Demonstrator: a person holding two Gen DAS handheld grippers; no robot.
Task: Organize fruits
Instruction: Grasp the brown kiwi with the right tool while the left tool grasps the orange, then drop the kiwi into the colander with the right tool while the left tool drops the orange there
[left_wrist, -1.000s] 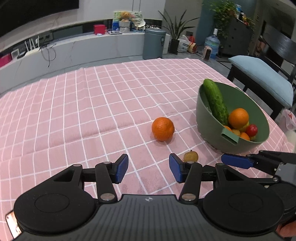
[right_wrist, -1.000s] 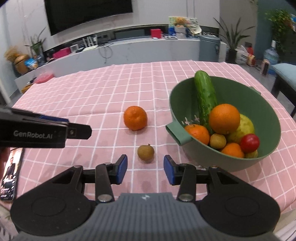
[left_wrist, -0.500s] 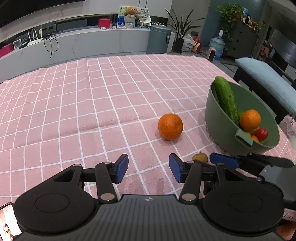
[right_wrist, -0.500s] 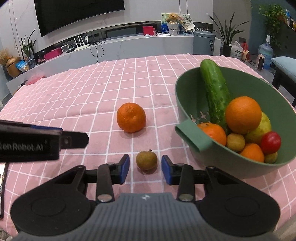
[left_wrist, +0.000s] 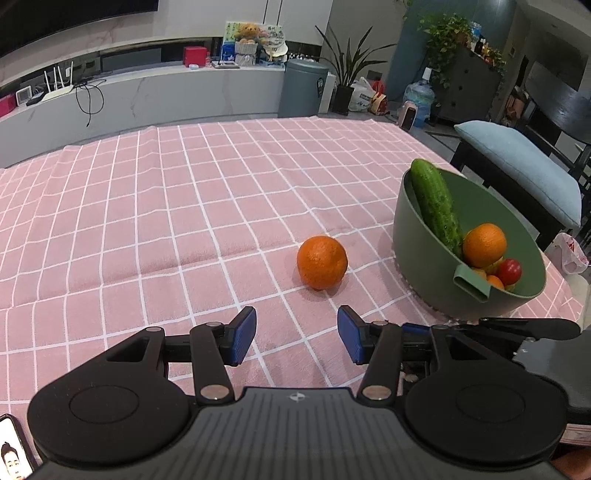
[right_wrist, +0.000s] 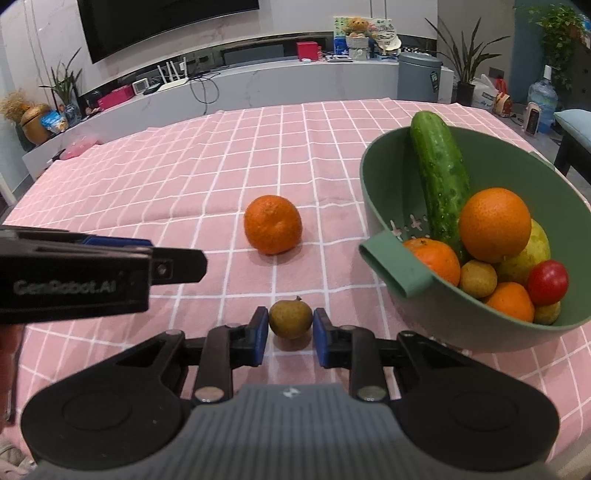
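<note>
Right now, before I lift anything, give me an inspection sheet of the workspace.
Surface: pink checked tablecloth, creased, flat.
Job's things: small brown round fruit on the cloth between the right gripper's pads; loose orange mandarin on the cloth beyond it; green plastic colander bowl holding a cucumber, oranges, yellow-green fruits and a red tomato.
Clutter: phone at the near left edge.
Grippers: right gripper closed around the brown fruit, still on the cloth; left gripper open, empty, facing the mandarin.
Cables: black cable on the rear counter, none on the table.
Surroundings: television, grey bin, plants, cushioned chair.
</note>
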